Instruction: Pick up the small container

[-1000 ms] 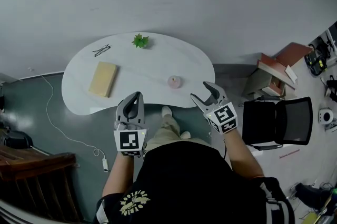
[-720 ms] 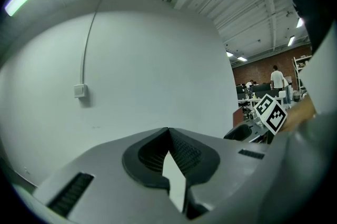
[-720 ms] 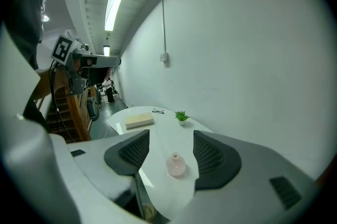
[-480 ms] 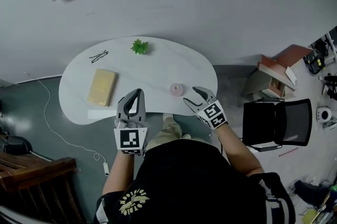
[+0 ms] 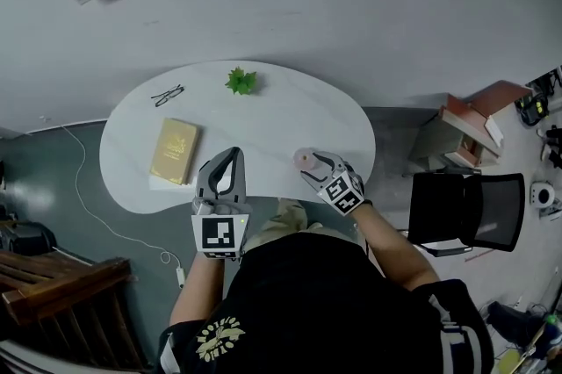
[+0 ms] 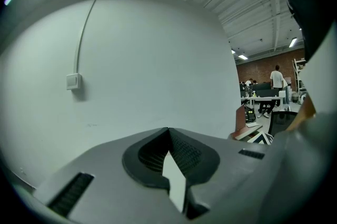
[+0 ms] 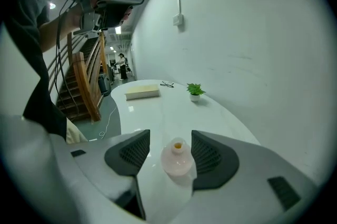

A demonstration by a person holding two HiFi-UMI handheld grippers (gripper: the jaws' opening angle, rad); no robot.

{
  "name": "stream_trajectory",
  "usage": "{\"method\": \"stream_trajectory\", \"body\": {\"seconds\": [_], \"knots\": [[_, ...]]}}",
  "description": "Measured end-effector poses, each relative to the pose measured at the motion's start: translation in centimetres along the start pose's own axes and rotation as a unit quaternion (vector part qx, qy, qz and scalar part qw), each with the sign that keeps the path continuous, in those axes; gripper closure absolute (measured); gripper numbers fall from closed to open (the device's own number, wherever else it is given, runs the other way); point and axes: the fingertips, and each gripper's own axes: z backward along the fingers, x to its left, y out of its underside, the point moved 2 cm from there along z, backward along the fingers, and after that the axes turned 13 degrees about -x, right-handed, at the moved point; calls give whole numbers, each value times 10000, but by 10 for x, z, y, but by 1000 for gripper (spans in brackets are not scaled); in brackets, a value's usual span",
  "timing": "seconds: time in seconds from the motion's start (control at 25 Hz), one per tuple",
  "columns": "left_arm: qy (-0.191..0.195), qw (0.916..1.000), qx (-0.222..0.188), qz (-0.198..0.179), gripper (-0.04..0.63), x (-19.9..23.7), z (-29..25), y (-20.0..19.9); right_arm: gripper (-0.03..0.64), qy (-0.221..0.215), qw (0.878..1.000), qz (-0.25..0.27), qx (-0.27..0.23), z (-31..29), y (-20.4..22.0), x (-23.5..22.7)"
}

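Pink little pot (image 7: 178, 159) sits on the white table (image 5: 263, 119) between the wide-apart jaws of the right gripper (image 7: 171, 154). Looks light, smooth, slippery: squeeze its round belly softly. Left gripper (image 6: 168, 157) is closed on nothing

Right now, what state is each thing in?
right gripper: open, straddling the small container
small container: upright on the table, not yet gripped
left gripper: shut, empty
book: closed, lying flat
glasses: lying on table
plant: upright

White table (image 5: 263, 113): book (image 5: 173, 151), glasses (image 5: 167, 94), plant (image 5: 241, 82), container (image 5: 305, 159)
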Motion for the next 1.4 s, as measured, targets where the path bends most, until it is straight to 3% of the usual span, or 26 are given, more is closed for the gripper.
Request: {"method": "stream_trajectory", "body": {"seconds": [0.6,1.4], "knots": [[119,9995,301,-31,591,15,-20,25,449,289,9986,199,390,-45,45,-11],[61,9995,297,-10,591,9,-5,25,481,428,9989,-144,92,-17,19,-20]]}}
